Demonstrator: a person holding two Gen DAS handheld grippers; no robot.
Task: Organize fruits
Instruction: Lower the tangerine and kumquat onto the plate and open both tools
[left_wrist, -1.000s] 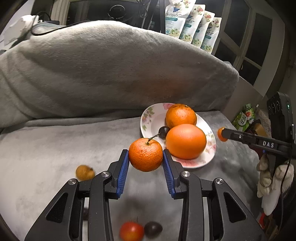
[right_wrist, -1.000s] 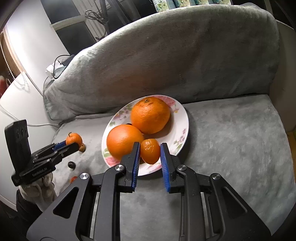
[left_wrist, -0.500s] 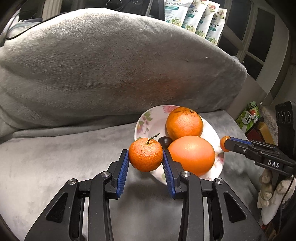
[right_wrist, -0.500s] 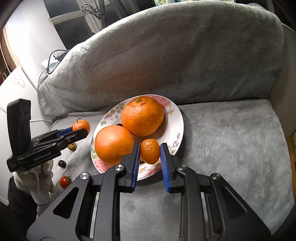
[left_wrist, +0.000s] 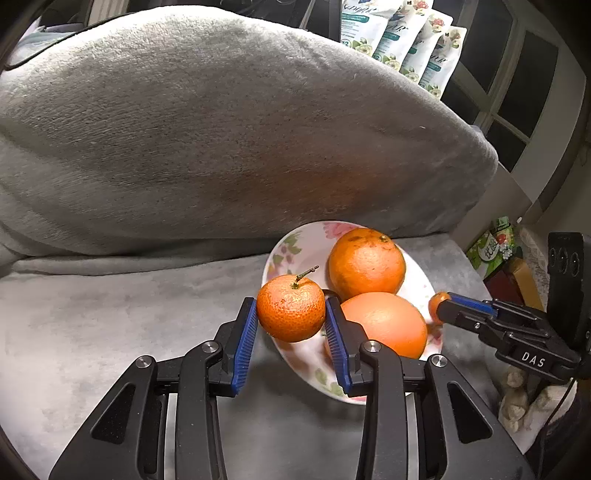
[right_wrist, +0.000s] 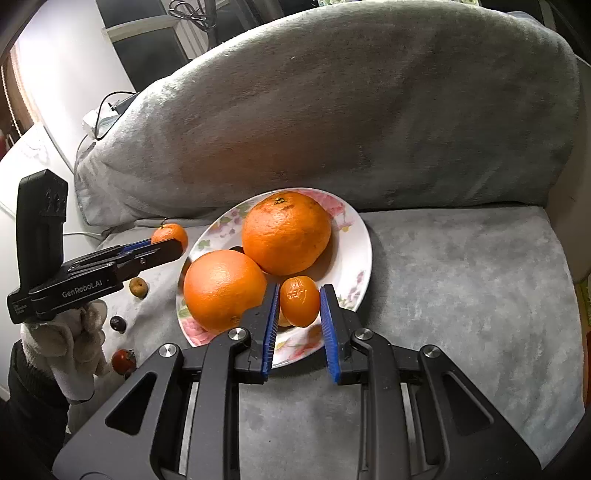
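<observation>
A stemmed mandarin (left_wrist: 291, 308) sat pinched in the left gripper (left_wrist: 291, 321), held at the near rim of the floral plate (left_wrist: 291, 247). The right gripper (right_wrist: 297, 306) clamped a small wrinkled citrus (right_wrist: 299, 301) over the plate, beside 2 large oranges (right_wrist: 286, 232). Small fruits (right_wrist: 138, 287) lay on the grey blanket (right_wrist: 461, 280).

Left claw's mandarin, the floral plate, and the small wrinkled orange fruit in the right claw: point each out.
mandarin (left_wrist: 291, 309), left wrist view, middle of its peel
floral plate (right_wrist: 360, 243), right wrist view, bare right rim
small wrinkled orange fruit (right_wrist: 299, 301), right wrist view, its front face
</observation>
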